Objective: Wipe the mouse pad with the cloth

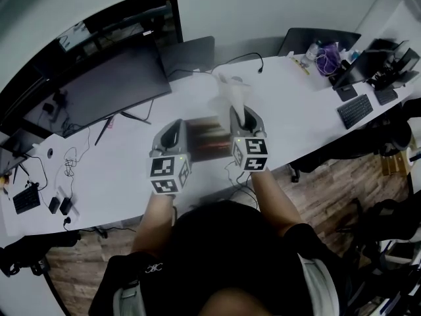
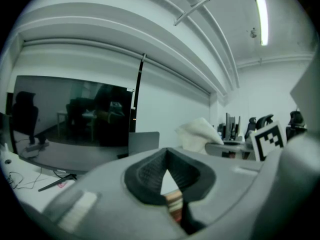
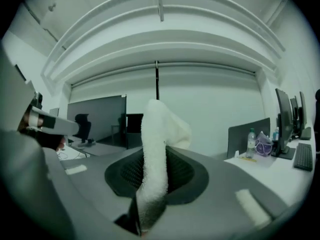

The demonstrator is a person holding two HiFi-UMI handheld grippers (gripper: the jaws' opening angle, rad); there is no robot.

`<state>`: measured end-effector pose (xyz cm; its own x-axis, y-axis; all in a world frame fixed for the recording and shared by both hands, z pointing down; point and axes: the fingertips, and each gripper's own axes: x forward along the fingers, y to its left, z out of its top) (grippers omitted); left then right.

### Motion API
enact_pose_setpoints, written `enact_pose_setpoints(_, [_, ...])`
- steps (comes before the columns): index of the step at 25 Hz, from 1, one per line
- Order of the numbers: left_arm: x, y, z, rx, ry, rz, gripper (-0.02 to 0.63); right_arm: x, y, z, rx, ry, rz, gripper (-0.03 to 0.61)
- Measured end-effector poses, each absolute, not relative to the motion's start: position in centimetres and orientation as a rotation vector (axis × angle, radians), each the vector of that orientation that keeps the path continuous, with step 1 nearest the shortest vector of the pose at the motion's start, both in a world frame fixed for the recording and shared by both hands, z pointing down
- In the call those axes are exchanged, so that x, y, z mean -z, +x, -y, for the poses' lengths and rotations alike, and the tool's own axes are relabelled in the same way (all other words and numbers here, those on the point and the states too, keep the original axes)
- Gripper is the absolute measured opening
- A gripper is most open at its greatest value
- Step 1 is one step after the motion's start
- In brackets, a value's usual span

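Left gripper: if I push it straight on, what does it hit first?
Probably nothing close: the left gripper aims upward, at the white wall right of the monitor. The grey panel sits just under that line; depth is unclear.

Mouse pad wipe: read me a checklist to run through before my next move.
1. Cloth gripped by the right gripper: ok, jaws are closed on it.
2. Mouse pad held by the left gripper: ok, a striped edge sits between its jaws.
3. Cloth touching the pad: not ok, the cloth sticks up past the pad's far edge.
4. Pad lying flat on the desk: cannot tell, it is blurred in the head view.
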<state>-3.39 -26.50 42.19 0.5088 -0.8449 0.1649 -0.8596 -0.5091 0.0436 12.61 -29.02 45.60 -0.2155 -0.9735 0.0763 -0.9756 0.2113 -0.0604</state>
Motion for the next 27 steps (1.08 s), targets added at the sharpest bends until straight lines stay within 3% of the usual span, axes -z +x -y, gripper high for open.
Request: enact_pose_setpoints(27, [-42.9,-1.5,27.1,-0.186,2.662,1.426,0.0,-44.8,11.6,27.3,-0.099,1.946,2.45,0.08])
